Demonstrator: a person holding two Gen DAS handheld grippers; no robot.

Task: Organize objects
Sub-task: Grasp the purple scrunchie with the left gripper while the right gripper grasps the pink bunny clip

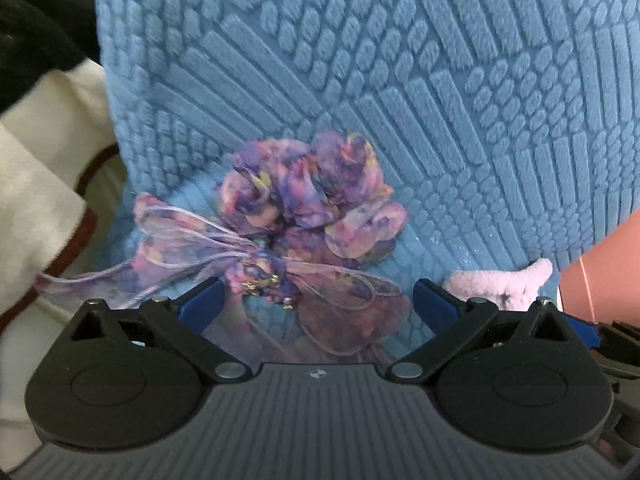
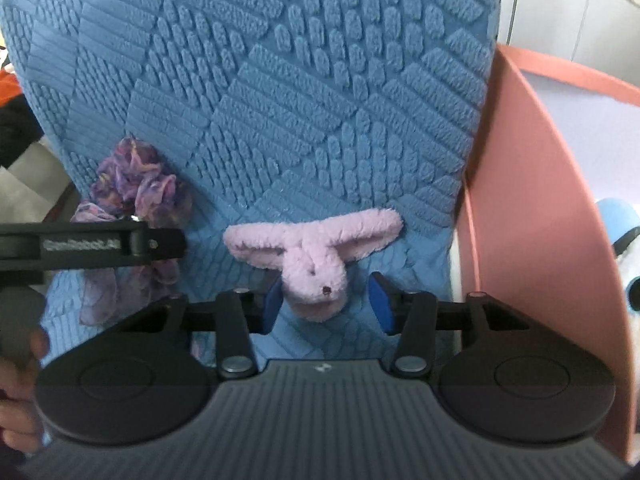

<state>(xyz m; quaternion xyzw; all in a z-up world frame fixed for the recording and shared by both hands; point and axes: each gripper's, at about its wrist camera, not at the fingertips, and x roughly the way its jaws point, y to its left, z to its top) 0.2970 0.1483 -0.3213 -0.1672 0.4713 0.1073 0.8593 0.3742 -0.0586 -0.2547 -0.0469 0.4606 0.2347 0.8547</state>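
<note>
**Two grippers low over a blue cushion, one at a scrunchie, one at a plush bunny**

At the far left of the left wrist view lie black and orange cloth [image 1: 36,24] and a cream fabric [image 1: 36,184]. Next comes the blue cushion [image 1: 400,80], its surface quilted in ribs and ovals. On its lower part lies a purple flowered scrunchie [image 1: 308,192] with gauzy ribbon tails [image 1: 192,240]. The left gripper [image 1: 316,300] hangs over it, jaws wide, the ribbons lying between the blue pads without being pressed. Just right of it peeks a lilac plush bunny [image 1: 500,280], resting on the cushion well apart from the scrunchie.

In the right wrist view a hand [image 2: 20,380] holds the left gripper's handle at the left edge. The right gripper [image 2: 326,304] brackets the bunny's head, jaws drawn in narrow: the left pad touches the plush, the right pad stands just clear. A pink panel [image 2: 532,200] rises at the cushion's right side, with a blue-and-white toy [image 2: 620,248] beyond it.
</note>
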